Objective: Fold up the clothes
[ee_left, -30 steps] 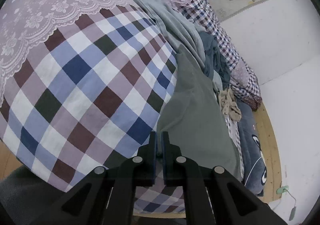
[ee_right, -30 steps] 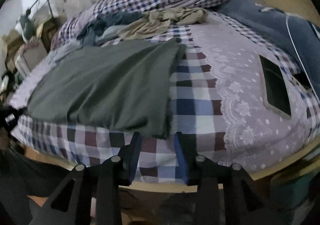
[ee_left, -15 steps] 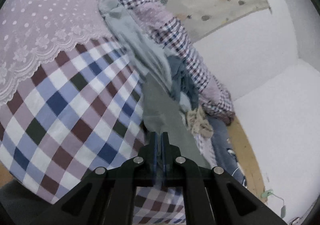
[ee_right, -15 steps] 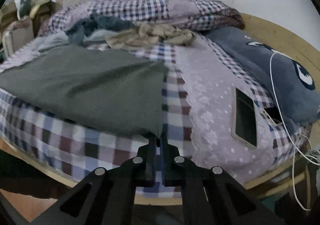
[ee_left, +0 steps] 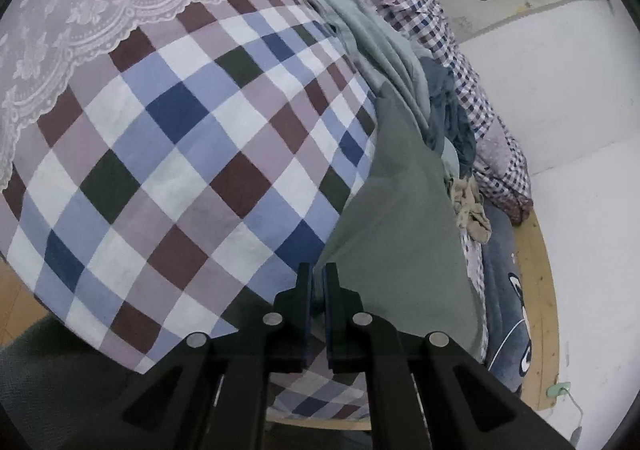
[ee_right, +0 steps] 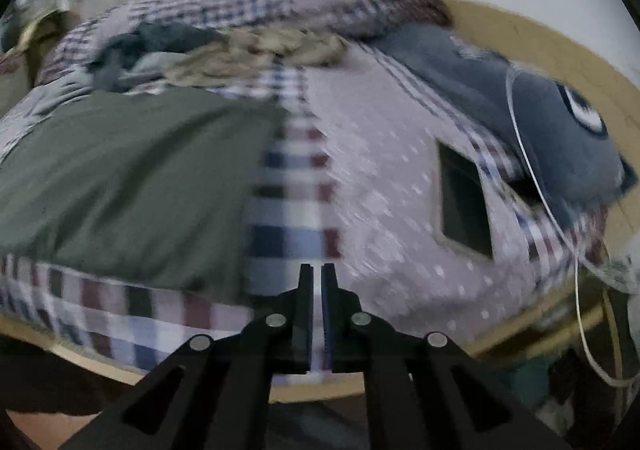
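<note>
The dark green cloth garment (ee_left: 396, 226) lies flat on the checked bedspread (ee_left: 180, 169) near the bed's edge. The left gripper (ee_left: 319, 274) is clamped on its near corner, likely to lift a fold. The right gripper (ee_right: 317, 276) is closed, empty, beside it.

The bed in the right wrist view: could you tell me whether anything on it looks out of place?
Yes. A dark phone lies on the lace-trimmed bedspread right of the green garment, with a white cable trailing across the navy pillow; both sit in the folding area.
</note>
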Tool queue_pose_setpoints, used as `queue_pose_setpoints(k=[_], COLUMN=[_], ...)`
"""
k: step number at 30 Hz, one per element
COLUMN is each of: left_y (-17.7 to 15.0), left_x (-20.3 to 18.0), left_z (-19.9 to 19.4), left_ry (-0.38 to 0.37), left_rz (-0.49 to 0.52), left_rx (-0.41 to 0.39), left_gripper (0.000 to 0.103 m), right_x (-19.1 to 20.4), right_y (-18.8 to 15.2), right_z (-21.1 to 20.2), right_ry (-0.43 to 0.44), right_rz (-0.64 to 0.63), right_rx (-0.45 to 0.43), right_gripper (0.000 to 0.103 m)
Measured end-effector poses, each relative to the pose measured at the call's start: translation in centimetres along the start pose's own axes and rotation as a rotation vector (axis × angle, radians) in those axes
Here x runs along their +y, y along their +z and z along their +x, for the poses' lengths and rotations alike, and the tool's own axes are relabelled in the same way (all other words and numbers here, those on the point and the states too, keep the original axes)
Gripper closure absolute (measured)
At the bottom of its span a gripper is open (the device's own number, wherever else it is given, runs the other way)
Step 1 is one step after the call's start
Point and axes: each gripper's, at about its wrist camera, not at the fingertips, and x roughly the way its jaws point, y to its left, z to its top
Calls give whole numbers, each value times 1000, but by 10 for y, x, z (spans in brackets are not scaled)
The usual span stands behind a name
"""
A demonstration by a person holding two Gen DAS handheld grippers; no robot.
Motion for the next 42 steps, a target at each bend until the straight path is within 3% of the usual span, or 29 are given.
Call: queue_pose_setpoints(k=[2, 3, 11, 15, 19, 24, 25, 27, 30, 34, 37, 38, 41, 42], left_y=[-1, -1, 5, 6, 6, 0, -1, -3, -5, -6, -7, -8, -12, -13], left_x=[0, 1, 3, 3, 3, -2, -4, -7, -6, 0, 3, 3, 3, 2], left_z=[-2, -3, -13, -18, -14, -11, -11, -12, -14, -12, -12, -13, -12, -10], left_ry=[-8, -12, -90, -159, -164, -137, -140, -165, -186, -200, -202, -203, -197, -196], left_rz=[-2, -3, -16, 0, 6, 30, 41, 54, 46, 6, -10, -10, -9, -9], left_rx=[-1, -1, -33, -30, 5, 26, 26, 22, 15, 18, 16, 16, 21, 29], left_gripper=[100, 100, 100, 101, 101, 96, 92, 63, 37, 32, 21, 20, 19, 19], right_x=[23, 38, 161, 229, 296, 345, 350, 359, 371, 381, 379, 378, 375, 374], right_y=[2, 1, 1, -14, -30, -34, -32, -29, -25, -23, -17, -14, -7, -5], right_z=[-9, -14, -52, -62, -61, -50, -47, -40, -32, -28, -29, -29, -30, -30], right_ry=[32, 47, 164, 241, 265, 259, 251, 236, 223, 220, 242, 250, 276, 285], right_rz=[-67, -109, -445, -633, -815, -899, -908, -925, -945, -974, -950, -940, -908, -897], right_rx=[-51, -77, -285, -353, -420, -453, -454, -455, -454, -451, -444, -441, -434, -431], right_gripper=[71, 66, 36, 30, 30, 30, 30, 30, 31, 31, 32, 36, 80, 82])
